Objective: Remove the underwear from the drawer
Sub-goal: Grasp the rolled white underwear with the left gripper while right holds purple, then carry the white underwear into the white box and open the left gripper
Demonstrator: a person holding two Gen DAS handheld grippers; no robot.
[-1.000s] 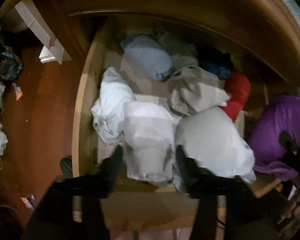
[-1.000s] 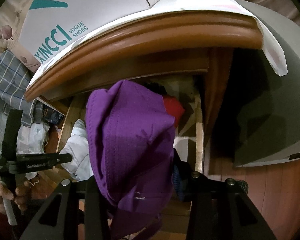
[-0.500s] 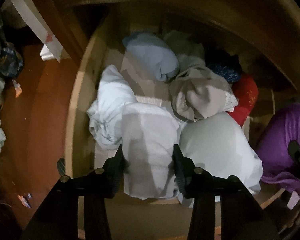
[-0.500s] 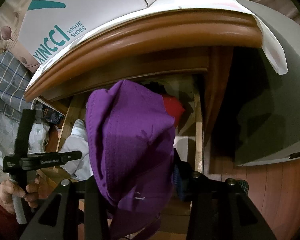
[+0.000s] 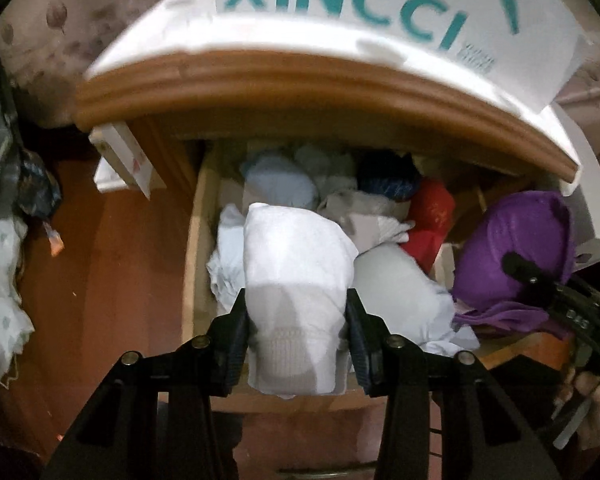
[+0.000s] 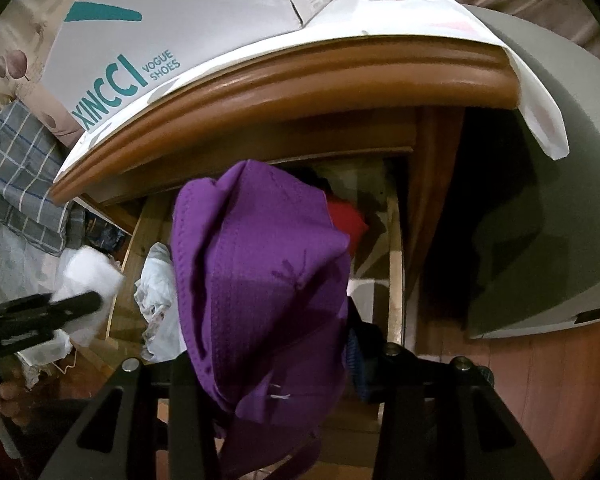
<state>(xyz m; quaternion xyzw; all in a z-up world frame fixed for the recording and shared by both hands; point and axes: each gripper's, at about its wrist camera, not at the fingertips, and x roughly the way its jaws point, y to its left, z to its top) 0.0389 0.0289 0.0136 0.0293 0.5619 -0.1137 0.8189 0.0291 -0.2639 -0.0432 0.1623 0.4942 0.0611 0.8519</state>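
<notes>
Ahead of the tongs stands a wooden cabinet with a rounded, moulded top edge (image 5: 340, 80), and a white shoe box with teal letters (image 6: 172, 24) lies on this top. The floor (image 5: 112, 280) to the left of the tongs is reddish-brown wood, and the wall (image 5: 52, 28) behind has pale wallpaper with small dark round motifs. To the right of the tongs a large grey object (image 6: 540, 200) stands on the floor; the light is dim, with deep shadow beside the cabinet.

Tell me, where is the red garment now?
In the left wrist view, the red garment lies in the drawer, toward the right, between the grey bundle and the purple underwear held by the right gripper.
</notes>
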